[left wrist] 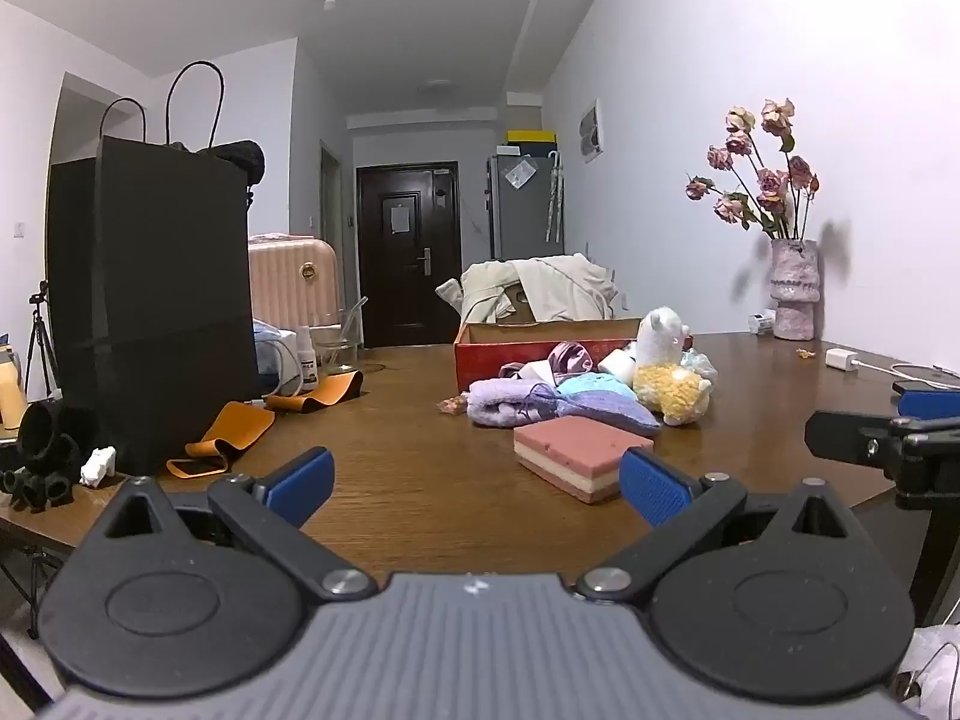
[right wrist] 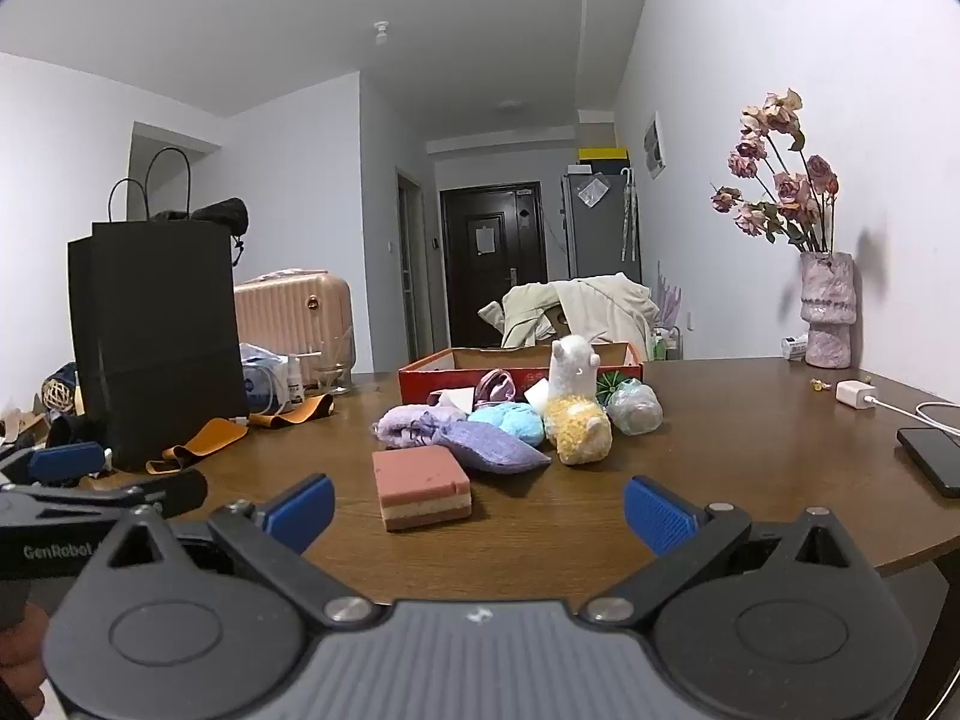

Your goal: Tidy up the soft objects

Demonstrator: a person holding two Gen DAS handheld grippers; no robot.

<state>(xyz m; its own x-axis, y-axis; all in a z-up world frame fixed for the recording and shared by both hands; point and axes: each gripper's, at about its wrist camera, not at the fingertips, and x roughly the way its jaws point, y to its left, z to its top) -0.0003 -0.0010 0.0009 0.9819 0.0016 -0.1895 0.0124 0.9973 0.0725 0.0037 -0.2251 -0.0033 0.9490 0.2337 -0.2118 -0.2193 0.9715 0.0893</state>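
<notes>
A pile of soft things lies mid-table in front of an open red box. It holds a pink layered sponge, a purple pouch, a lilac towel, a blue ball and a white-and-yellow alpaca plush. My left gripper is open and empty, just short of the sponge. My right gripper is open and empty, also just short of the sponge.
A tall black paper bag stands at the left with orange straps beside it. A vase of dried roses, a white charger and a phone are at the right. The table's front edge is close.
</notes>
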